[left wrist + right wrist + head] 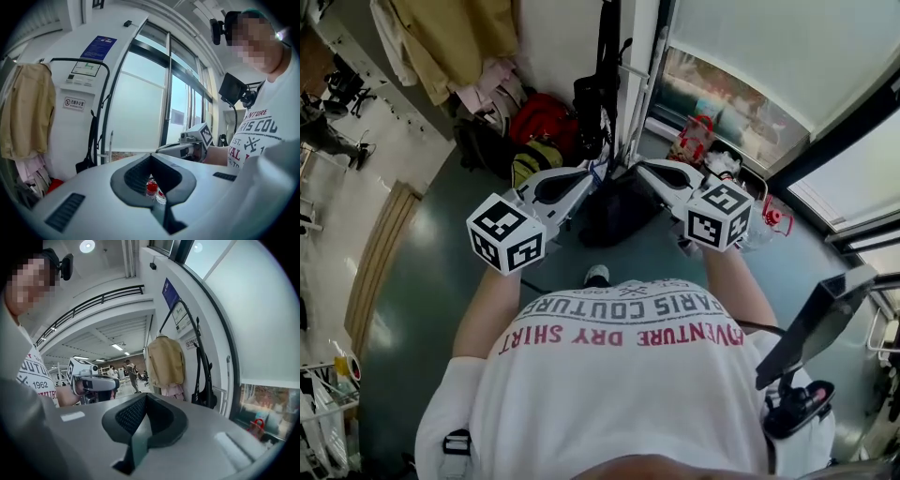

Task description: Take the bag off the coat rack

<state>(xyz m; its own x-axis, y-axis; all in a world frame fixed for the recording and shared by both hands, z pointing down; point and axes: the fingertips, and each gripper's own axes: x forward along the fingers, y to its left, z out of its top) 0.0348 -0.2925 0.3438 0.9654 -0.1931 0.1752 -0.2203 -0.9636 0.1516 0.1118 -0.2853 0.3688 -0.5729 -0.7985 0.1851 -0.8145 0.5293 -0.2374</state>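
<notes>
Just in front of the person's chest, the left gripper (595, 171) and right gripper (639, 169) sit side by side, tips forward; each has its ribbed dark pads drawn together on nothing. Beyond the tips, well apart from both, the bag (592, 98) hangs slack, black and soft, its long strap over the coat rack (77, 58), a thin curved black metal tube. Further along the rack hangs a tan cloth coat (164, 362). The step looks like the approach; next, one gripper should open, close on the strap and lift it clear.
</notes>
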